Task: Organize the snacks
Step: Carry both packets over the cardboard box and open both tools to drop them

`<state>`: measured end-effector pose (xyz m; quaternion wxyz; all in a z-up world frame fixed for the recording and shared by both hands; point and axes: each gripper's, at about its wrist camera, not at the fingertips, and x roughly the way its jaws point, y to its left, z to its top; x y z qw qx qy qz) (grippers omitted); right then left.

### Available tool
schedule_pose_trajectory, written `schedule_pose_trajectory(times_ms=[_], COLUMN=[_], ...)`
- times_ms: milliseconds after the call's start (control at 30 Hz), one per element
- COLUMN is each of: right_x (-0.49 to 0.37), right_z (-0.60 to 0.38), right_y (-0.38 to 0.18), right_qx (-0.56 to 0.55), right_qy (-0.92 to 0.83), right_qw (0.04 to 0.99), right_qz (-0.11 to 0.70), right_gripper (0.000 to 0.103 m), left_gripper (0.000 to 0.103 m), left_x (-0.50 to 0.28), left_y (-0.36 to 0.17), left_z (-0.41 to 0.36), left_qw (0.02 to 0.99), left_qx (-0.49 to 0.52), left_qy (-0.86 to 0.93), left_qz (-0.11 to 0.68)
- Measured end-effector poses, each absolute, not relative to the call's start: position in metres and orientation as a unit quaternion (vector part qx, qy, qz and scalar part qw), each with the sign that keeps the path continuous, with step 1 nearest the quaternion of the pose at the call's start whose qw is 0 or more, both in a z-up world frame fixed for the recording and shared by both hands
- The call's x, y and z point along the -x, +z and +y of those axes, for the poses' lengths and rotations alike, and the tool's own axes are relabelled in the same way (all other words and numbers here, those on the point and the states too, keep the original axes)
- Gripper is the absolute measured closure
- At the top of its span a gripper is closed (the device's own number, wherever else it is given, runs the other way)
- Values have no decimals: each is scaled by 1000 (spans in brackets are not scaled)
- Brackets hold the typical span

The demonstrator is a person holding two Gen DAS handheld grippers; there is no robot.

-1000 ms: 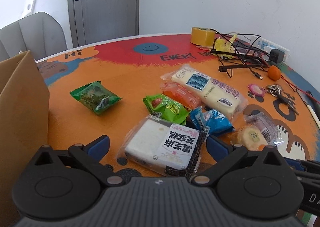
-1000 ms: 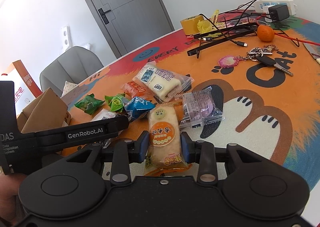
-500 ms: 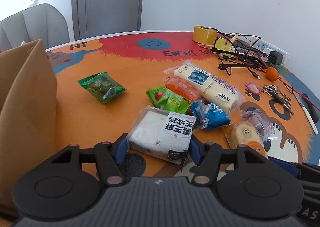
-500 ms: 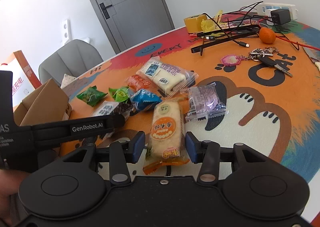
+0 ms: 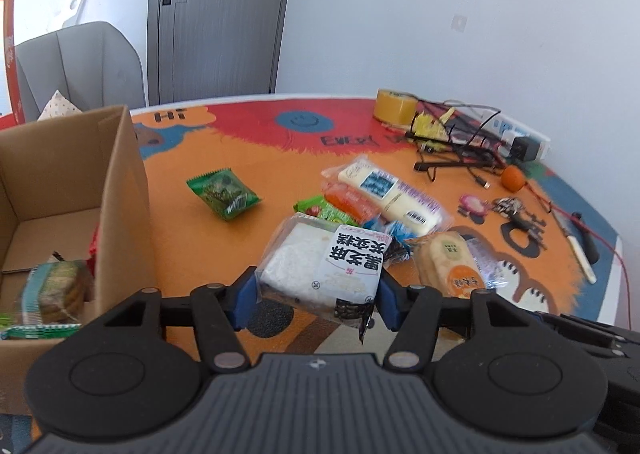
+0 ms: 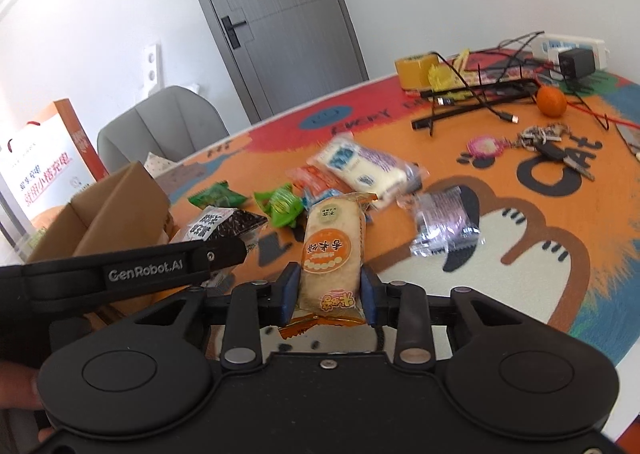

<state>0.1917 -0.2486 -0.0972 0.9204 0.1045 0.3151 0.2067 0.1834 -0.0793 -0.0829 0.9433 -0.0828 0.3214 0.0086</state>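
My left gripper [image 5: 318,300] is shut on a white rice-cake packet with black lettering [image 5: 320,268] and holds it above the table; the packet also shows in the right wrist view [image 6: 218,224]. My right gripper [image 6: 328,296] is shut on an orange-labelled cake packet [image 6: 332,250], lifted off the table. An open cardboard box [image 5: 120,190] stands at the left with a green biscuit packet [image 5: 52,290] inside. Loose snacks lie on the orange mat: a green packet [image 5: 222,194], a long white packet [image 5: 390,196], an orange packet [image 5: 348,202], a clear purple packet [image 6: 444,220].
At the far side lie a yellow tape roll [image 5: 396,108], tangled black cables [image 5: 456,150], a power strip [image 6: 572,50], an orange fruit [image 6: 551,102] and keys [image 6: 544,136]. A grey chair [image 5: 80,66] stands behind the box. The table edge runs along the right.
Both grippers closed on their packets and lifted them off the table. The left gripper moved left, bringing the inside of the cardboard box into view.
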Motion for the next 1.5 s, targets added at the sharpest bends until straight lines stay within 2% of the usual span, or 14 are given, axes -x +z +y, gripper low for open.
schedule_pose_trajectory(times_ms=[833, 1500], right_x=[-176, -171], right_z=[-206, -144], right_y=[-55, -36], right_qx=[-102, -83], right_qy=[253, 299], right_qw=[923, 916], right_qz=[272, 255], right_gripper=[70, 70], left_gripper=[44, 44], left_x=[-126, -103], left_y=[-19, -25], left_z=[-34, 52], left_qw=[967, 955], left_qx=[116, 169], left_qy=[33, 123], left_qz=[226, 209])
